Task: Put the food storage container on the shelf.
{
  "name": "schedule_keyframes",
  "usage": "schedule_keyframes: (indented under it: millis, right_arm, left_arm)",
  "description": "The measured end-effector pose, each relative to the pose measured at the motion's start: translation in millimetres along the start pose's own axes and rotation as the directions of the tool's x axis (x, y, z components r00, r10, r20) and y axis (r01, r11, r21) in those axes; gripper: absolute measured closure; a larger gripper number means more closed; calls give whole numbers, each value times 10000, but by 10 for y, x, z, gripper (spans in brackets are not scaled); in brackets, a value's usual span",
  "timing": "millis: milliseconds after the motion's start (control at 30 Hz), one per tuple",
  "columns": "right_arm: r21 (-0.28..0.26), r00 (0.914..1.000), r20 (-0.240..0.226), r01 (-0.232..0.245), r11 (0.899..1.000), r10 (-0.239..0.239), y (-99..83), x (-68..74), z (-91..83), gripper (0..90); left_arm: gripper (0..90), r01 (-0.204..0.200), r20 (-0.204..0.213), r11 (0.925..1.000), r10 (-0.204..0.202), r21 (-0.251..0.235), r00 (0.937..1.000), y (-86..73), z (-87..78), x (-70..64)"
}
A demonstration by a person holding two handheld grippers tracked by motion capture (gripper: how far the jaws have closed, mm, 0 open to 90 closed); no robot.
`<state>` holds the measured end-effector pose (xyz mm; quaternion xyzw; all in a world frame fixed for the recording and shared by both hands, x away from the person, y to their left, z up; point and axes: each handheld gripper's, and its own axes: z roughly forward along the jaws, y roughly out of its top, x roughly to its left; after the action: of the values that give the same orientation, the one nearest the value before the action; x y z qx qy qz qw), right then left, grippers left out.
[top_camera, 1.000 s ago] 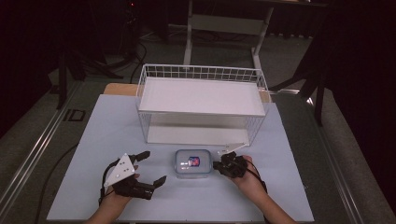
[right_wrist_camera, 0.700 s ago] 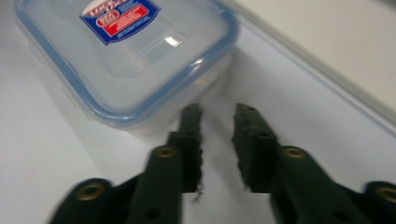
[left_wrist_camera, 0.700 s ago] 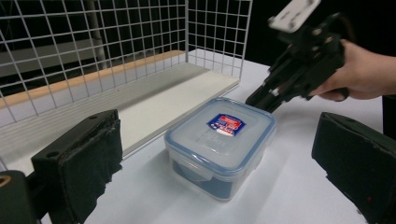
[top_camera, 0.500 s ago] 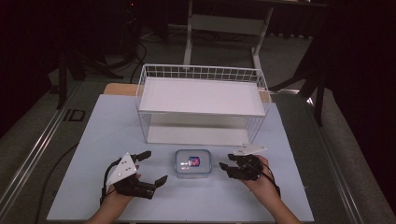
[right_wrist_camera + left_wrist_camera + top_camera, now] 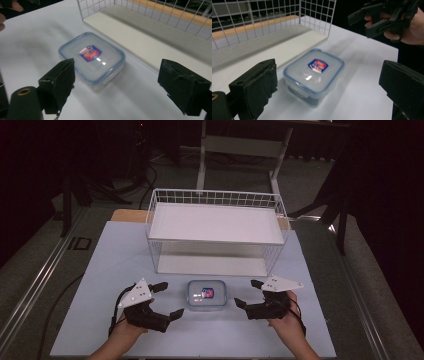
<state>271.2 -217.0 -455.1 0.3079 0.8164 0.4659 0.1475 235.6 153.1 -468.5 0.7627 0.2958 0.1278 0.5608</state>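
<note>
High view, clear rectangular plastic box with blue-rimmed lid (image 5: 205, 294): on the white desk (image 5: 100, 265), between both grippers.
Left gripper (image 5: 168, 300): fingers spread wide, touching nothing.
Right gripper (image 5: 246, 293): fingers spread wide, empty.

Lidded plastic container (image 5: 314, 73) sits at frame centre on the white table (image 5: 362, 82), clear lid with blue rim and a red-blue label on top. Left gripper (image 5: 329, 87) jaws spread wide, one at lower left, one at lower right, container between them, untouched. White wire basket (image 5: 274, 22) fills upper left, just behind the container. Upper right: right gripper (image 5: 384, 15) held in a hand (image 5: 409, 30), off the table, jaws apart.
</note>
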Motion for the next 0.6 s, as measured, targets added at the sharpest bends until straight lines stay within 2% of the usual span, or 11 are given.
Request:
schedule_keyframes:
  millis: [100,133,167,233,267,300,333,400,467,533,600]
  right_arm:
    - [55,9999,-141,-72,10000,73,47,-15,58,188]
    - [136,10000,-24,47,9999,-47,64,-8,83,189]
    - [171,9997,128,195,9997,-198,83,1,107,189]
    - [121,9999,-120,118,9999,-117,120,0,158,185]
    - [121,9999,-120,118,9999,-117,120,0,158,185]
    - [123,9998,-209,5,9999,-2,139,-5,183,164]
    - [59,9993,-91,-349,9994,349,167,-28,238,120]
    - [7,9969,-314,-718,9974,718,183,-58,284,118]
    - [35,9941,-551,-928,9957,929,184,-71,338,119]
    - [702,9879,-780,-1283,9892,1337,178,-76,411,134]
    - [1310,9761,-874,-1865,9737,1987,145,-93,492,143]
  left_arm:
    - [20,295,122,9983,-302,505,9995,70,37,47]
    - [20,427,144,9969,-438,664,9989,94,53,61]
    - [12,552,16,9955,-555,765,9985,117,67,77]
    - [10,946,-30,9919,-947,850,9955,157,98,120]
    - [7,946,-30,9919,-947,850,9955,157,98,120]
    - [7,1308,-127,9871,-1301,921,9914,193,135,164]
    - [3,1314,-142,9853,-1307,1093,9913,206,160,179]
    - [3,1505,-233,9810,-1488,1222,9886,213,207,205]
    - [3,1803,-285,9710,-1780,1570,9836,202,274,243]
    - [4,2206,-200,9581,-2207,1825,9751,165,349,295]
    - [4,2782,96,9381,-2862,2064,9581,112,431,358]
